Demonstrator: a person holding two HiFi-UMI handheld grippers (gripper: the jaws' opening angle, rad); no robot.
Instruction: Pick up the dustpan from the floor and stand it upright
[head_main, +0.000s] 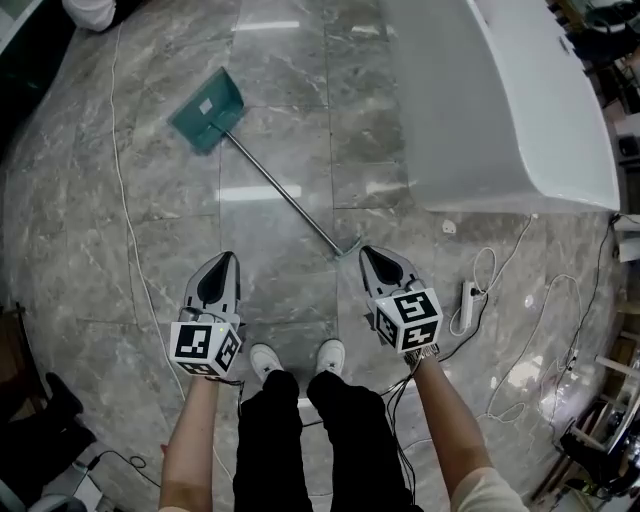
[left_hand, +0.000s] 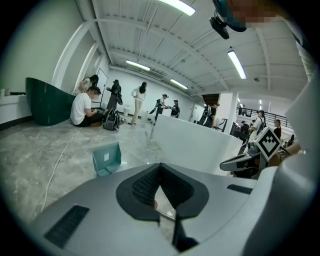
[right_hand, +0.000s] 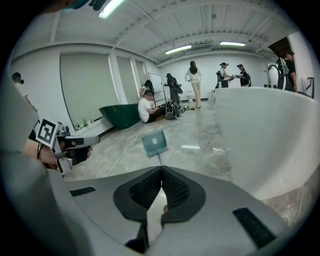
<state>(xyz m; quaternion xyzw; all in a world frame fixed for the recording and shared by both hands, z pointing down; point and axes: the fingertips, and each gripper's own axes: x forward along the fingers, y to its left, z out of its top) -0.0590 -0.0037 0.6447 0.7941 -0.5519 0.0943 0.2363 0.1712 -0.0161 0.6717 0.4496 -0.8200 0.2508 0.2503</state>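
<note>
The teal dustpan (head_main: 207, 110) lies flat on the grey marble floor, ahead and to the left. Its thin metal handle (head_main: 285, 193) runs diagonally back toward me and ends near my right gripper's tip. My left gripper (head_main: 228, 262) hovers over the floor left of the handle's end, jaws shut with nothing between them. My right gripper (head_main: 367, 252) is just right of the handle's end, also shut and empty. In the left gripper view the dustpan (left_hand: 106, 158) sits ahead beyond the closed jaws (left_hand: 160, 168). In the right gripper view the dustpan (right_hand: 154, 142) lies straight ahead of the jaws (right_hand: 162, 171).
A large white tub-like unit (head_main: 520, 110) fills the right side. A power strip (head_main: 468, 305) and white cables (head_main: 125, 200) lie on the floor. A green tub (left_hand: 45, 102) and several people are far off. My shoes (head_main: 266, 361) stand between the grippers.
</note>
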